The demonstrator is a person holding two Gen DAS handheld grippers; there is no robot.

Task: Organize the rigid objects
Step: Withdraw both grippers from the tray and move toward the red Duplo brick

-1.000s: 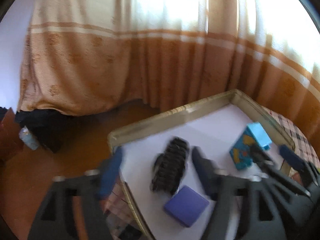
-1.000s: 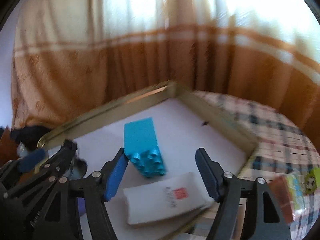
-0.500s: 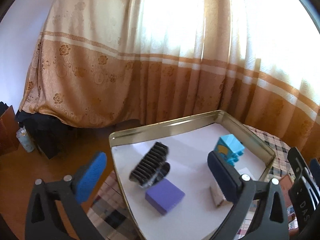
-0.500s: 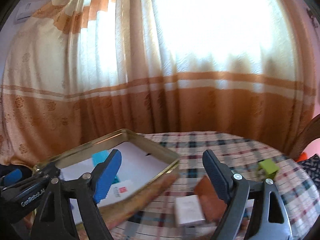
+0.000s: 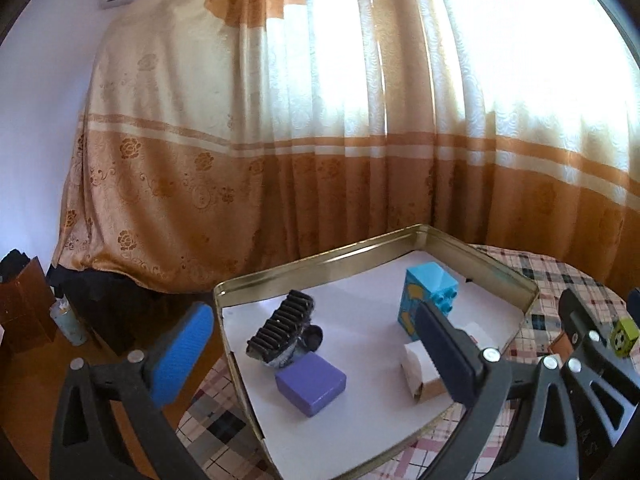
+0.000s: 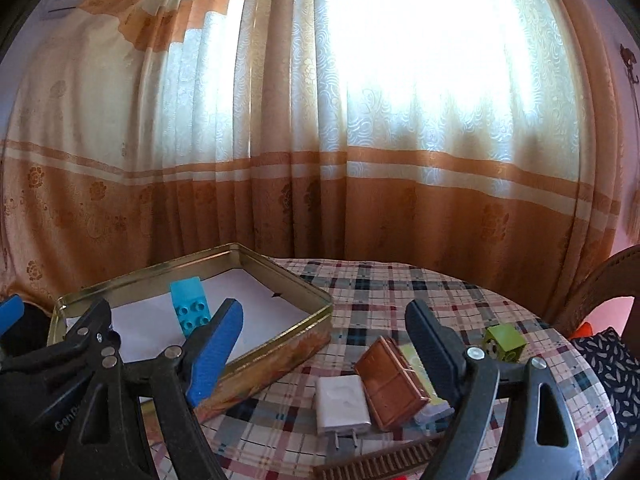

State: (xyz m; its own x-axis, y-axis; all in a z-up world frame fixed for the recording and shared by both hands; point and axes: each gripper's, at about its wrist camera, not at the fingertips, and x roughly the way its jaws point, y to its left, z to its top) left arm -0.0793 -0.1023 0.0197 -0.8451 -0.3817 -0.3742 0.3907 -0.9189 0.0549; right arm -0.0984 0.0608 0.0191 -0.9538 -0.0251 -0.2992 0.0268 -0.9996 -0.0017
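- Your left claw (image 5: 312, 344) stood wide open, empty, before the tin tray (image 5: 496, 270).
- Your right claw (image 6: 320, 340) was open, empty, right of the tin tray, above the white charger (image 6: 342, 404).

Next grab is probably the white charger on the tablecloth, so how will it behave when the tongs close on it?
The white charger looks like a hard, smooth plastic block, so probably stiff but a bit slippery. It lies flat beside the brown case, so it should slide rather than roll. Its prongs stick out toward the camera; probably grip the body instead.
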